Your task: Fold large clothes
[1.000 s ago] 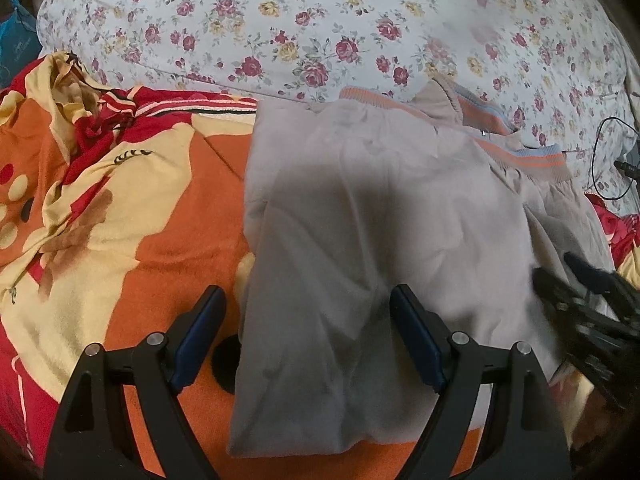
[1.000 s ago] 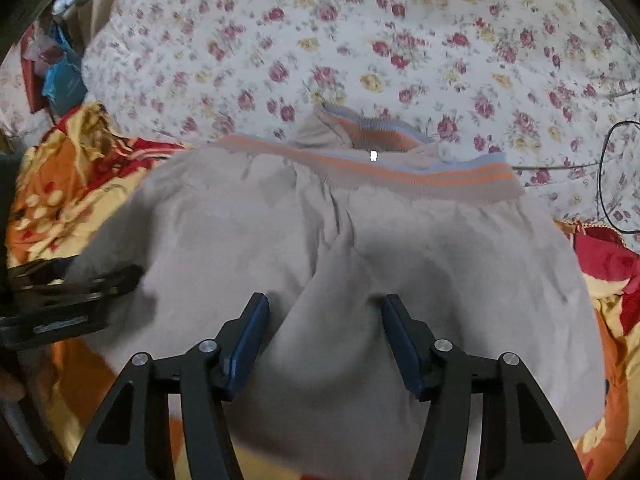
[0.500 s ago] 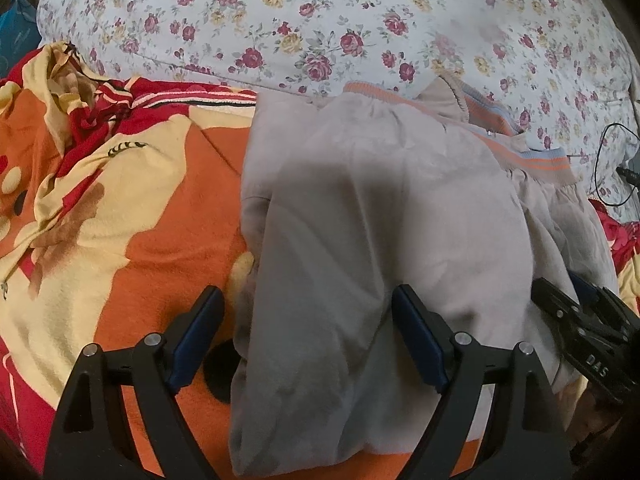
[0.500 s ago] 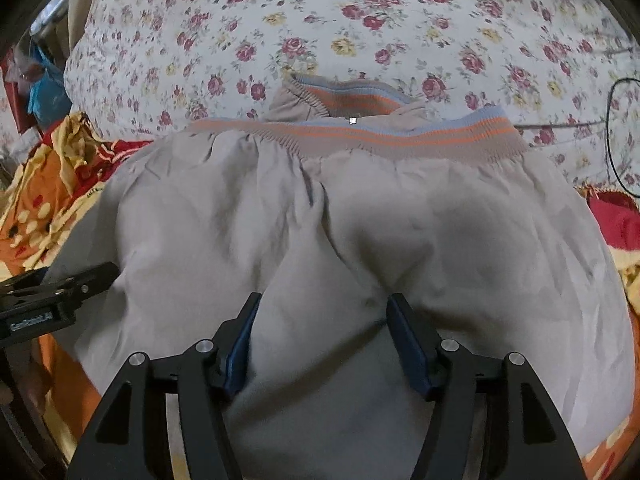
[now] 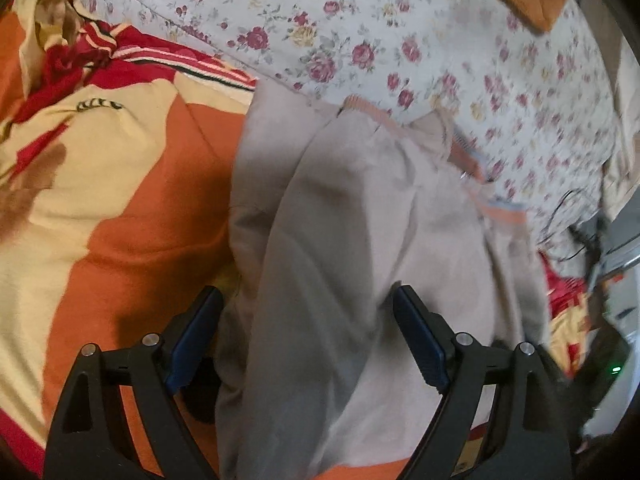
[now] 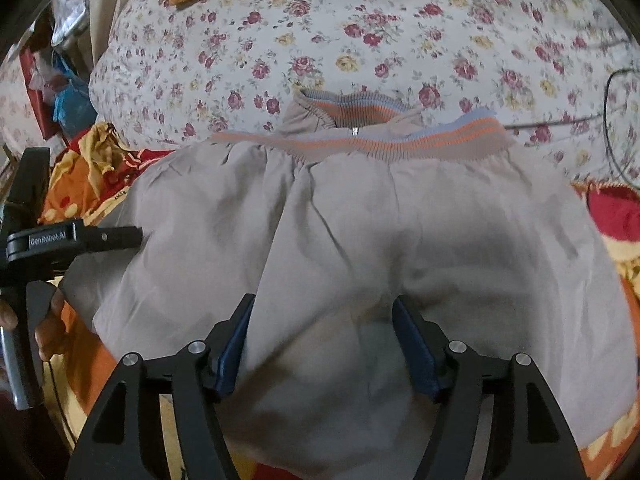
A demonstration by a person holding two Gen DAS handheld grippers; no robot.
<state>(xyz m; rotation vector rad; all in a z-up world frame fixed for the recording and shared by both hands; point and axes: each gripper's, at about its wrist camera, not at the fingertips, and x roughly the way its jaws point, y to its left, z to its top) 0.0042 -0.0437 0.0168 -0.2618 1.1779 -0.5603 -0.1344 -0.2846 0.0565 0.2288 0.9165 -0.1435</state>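
Over the bed, my right gripper hangs above the grey garment, jaws just spreading wider, pads off the cloth, nothing pinched. My left gripper is released too, wide apart over the garment's folded left edge. The garment lies flat on the orange and yellow blanket, its orange-striped waistband against the floral quilt. A black cable trails at the far right; the left view is blurred there, so I can't say what it joins.
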